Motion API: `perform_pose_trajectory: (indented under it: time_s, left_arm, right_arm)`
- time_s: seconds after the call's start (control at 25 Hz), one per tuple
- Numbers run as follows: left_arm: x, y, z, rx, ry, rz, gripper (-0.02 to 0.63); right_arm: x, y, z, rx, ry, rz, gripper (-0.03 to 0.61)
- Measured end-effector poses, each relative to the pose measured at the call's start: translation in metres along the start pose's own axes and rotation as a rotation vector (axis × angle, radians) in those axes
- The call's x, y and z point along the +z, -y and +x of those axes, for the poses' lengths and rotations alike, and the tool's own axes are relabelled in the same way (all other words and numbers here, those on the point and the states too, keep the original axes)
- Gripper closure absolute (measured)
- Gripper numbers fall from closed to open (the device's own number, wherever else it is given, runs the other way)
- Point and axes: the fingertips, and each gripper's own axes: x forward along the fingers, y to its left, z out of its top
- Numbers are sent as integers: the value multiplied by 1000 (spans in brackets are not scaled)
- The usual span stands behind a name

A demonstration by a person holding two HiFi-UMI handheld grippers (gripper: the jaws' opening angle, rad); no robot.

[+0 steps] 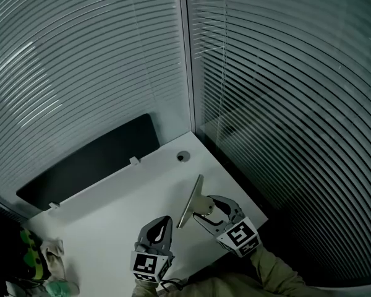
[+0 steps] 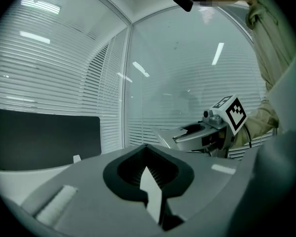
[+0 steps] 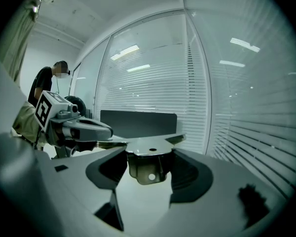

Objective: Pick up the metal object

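The metal object is a long flat bar with a folded bracket at its near end. It sits at the right front of the white table. My right gripper has its jaws on either side of the bracket, and they look closed on it. In the right gripper view the bracket fills the gap between the pads of the right gripper. I cannot tell whether the bar is clear of the table. My left gripper rests just left of the bar, jaw tips together and nothing in them. The left gripper view shows the left gripper and the right gripper beyond it.
A black panel stands along the table's back edge, with a round cable hole near the corner. Blind-covered glass walls close in behind and to the right. Green and white items lie at the left front. The table's right edge is close to my right gripper.
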Motion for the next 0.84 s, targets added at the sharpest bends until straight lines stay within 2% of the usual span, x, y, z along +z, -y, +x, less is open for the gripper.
perform_pose_trajectory:
  time_s: [0.84]
  left_arm:
    - [-5, 4, -18, 19, 3, -8, 607]
  right_arm:
    - [-2, -10, -14, -11, 2, 1, 302]
